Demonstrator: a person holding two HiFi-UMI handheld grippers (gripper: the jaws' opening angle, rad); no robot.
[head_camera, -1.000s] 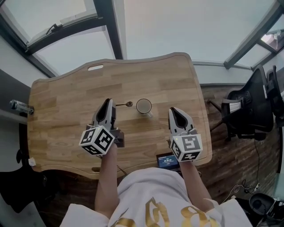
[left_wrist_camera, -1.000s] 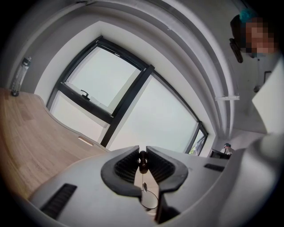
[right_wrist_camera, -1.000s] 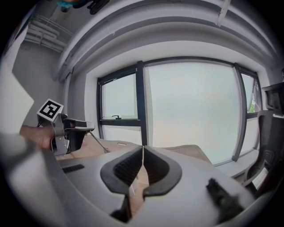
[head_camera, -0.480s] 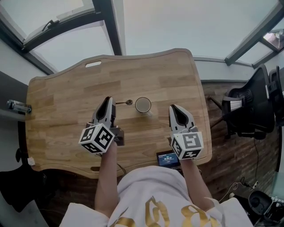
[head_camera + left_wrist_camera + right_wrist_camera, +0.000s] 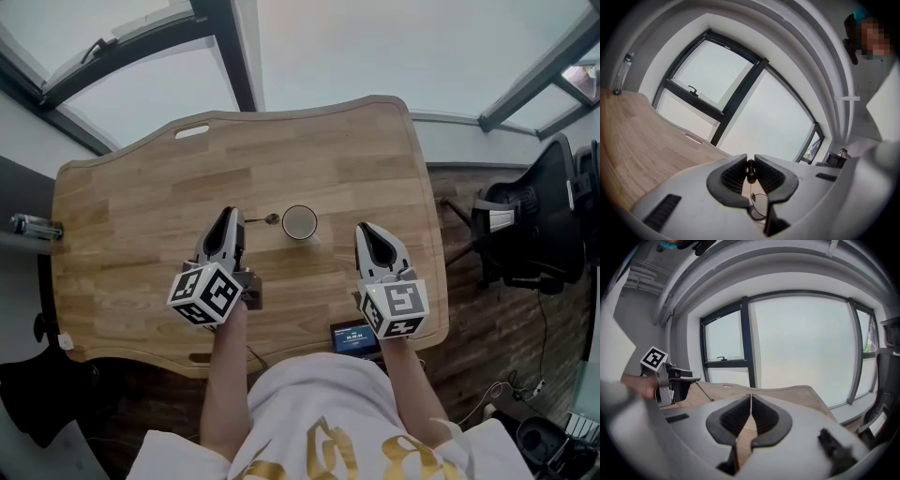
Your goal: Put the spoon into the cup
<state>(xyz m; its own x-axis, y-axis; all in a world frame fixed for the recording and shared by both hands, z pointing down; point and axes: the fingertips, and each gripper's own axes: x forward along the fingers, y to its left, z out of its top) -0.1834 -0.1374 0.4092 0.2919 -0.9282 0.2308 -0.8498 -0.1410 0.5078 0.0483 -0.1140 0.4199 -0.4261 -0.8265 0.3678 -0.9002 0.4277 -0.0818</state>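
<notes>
On the wooden table (image 5: 141,216) stands a white cup (image 5: 300,223), upright near the middle. A small metal spoon (image 5: 262,219) points at it from the left, its bowl just short of the rim. My left gripper (image 5: 230,213) is shut on the spoon's handle end, which shows dark between the pads (image 5: 751,171). In the right gripper view the handle (image 5: 704,390) slants down from the left gripper (image 5: 670,376) toward the table. My right gripper (image 5: 364,230) is to the right of the cup, shut and holding nothing (image 5: 751,399).
A small device with a lit screen (image 5: 354,337) lies at the table's front edge by my right arm. A black office chair (image 5: 525,234) stands off the table's right side. A bottle (image 5: 28,226) is at the far left. Large windows run behind the table.
Nothing has visibly changed with the grippers, spoon or cup; only the head view has shifted slightly.
</notes>
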